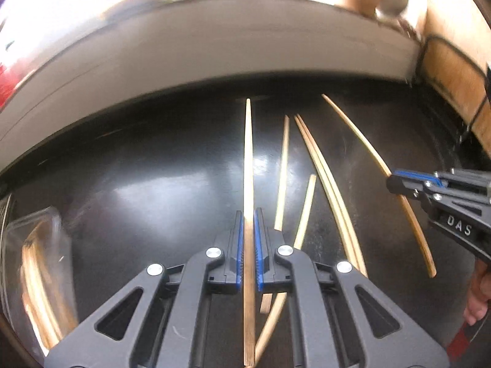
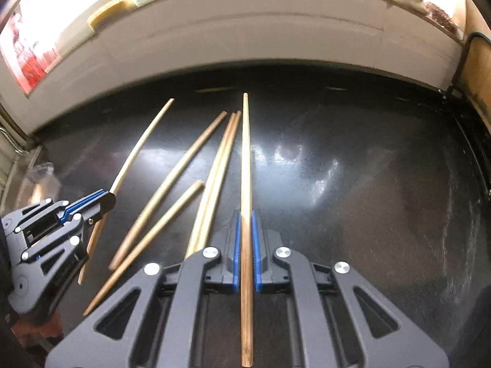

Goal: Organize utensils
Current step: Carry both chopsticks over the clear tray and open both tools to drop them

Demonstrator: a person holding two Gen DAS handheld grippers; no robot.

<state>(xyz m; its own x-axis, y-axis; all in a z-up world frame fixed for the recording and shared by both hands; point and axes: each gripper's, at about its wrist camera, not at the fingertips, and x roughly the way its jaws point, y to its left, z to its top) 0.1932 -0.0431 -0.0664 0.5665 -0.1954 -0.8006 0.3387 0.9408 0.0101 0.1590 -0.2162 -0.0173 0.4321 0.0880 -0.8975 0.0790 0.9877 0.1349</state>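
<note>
Several wooden chopsticks lie on a dark glossy table point(image 1: 138, 159). My left gripper point(image 1: 249, 214) is shut on one chopstick point(image 1: 248, 153) that points straight ahead between its blue pads. My right gripper point(image 2: 244, 216) is shut on another chopstick point(image 2: 245, 153) the same way. Loose chopsticks point(image 1: 325, 178) lie between the two grippers; they also show in the right wrist view point(image 2: 172, 178). The right gripper shows in the left wrist view point(image 1: 396, 182) at the right, and the left gripper shows in the right wrist view point(image 2: 107, 197) at the left, each gripping its chopstick.
A clear plastic container point(image 1: 40, 270) with chopsticks in it stands at the table's left edge. A pale wall point(image 2: 245, 36) runs along the table's far side. A wooden panel point(image 1: 454, 70) with a black cable stands at the right.
</note>
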